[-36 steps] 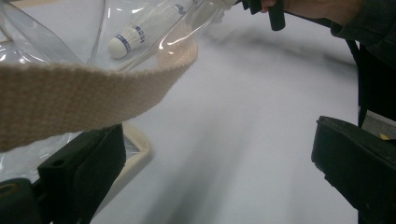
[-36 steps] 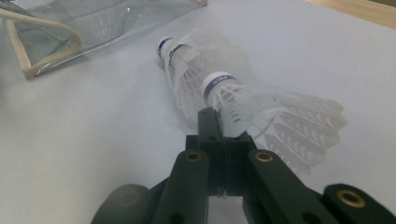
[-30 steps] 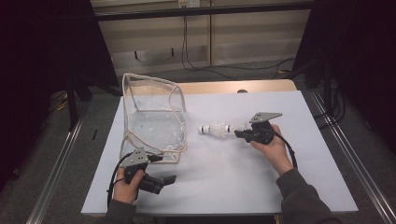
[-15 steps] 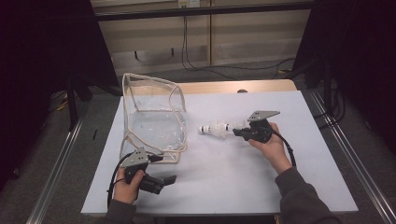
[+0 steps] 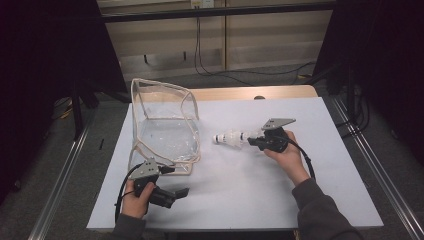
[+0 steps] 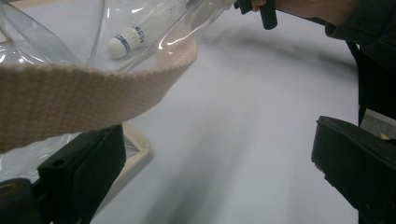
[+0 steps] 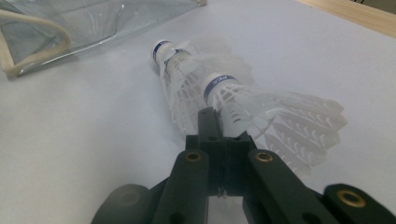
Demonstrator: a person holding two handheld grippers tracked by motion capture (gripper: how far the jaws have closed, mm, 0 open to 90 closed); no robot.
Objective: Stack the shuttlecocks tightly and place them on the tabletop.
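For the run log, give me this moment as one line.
left claw open, near clear bag | right claw shut on shuttlecocks | shuttlecocks nested, on white table

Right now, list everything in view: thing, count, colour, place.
white feathered shuttlecocks: at least three, nested in a row, lying mid-table, rear one pinched by right tool
clear plastic bag with beige webbing trim: one, table's left half, standing open
white table top: one, wooden edge at far side
beige webbing strap: one, across left tool's view
left tool: black, open, near bag's front corner
right tool: black, shut on shuttlecocks
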